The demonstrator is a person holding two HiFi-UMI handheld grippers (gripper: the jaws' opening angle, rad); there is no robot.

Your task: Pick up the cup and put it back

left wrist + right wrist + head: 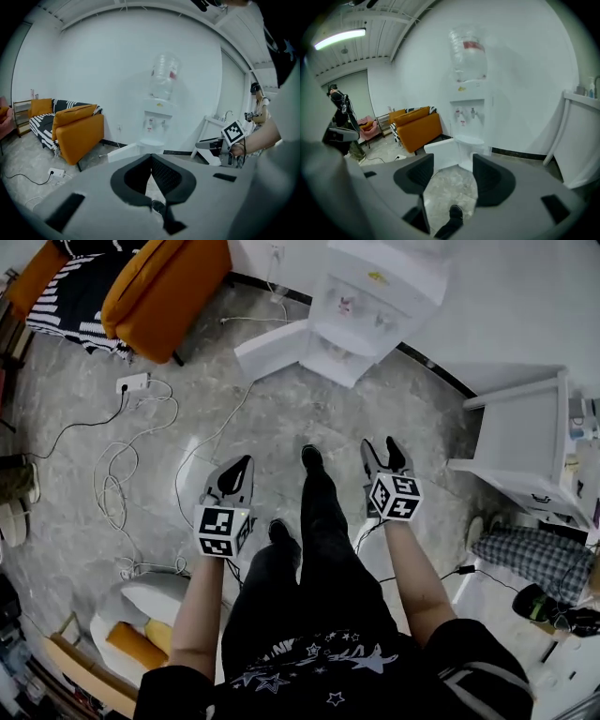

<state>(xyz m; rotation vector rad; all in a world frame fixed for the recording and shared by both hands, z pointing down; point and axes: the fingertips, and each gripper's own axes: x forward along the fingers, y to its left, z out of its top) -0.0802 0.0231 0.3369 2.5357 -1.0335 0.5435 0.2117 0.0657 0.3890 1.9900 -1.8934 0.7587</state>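
Observation:
No cup shows in any view. In the head view my left gripper (242,465) is held over the floor left of the person's legs, its jaws closed tip to tip with nothing in them. In its own view the left gripper (151,158) points at the white water dispenser (158,126). My right gripper (381,448) hangs right of the legs with its jaws apart. In the right gripper view the right gripper (453,169) is open and holds nothing. It also faces the water dispenser (468,124), which stands several steps ahead by the wall (375,306).
An orange sofa (164,287) stands at the far left. A power strip (131,382) and loose cables lie on the floor to the left. A white table (525,442) is at the right. The person's shoe (312,457) steps forward between the grippers. Another person (340,110) stands off to the side.

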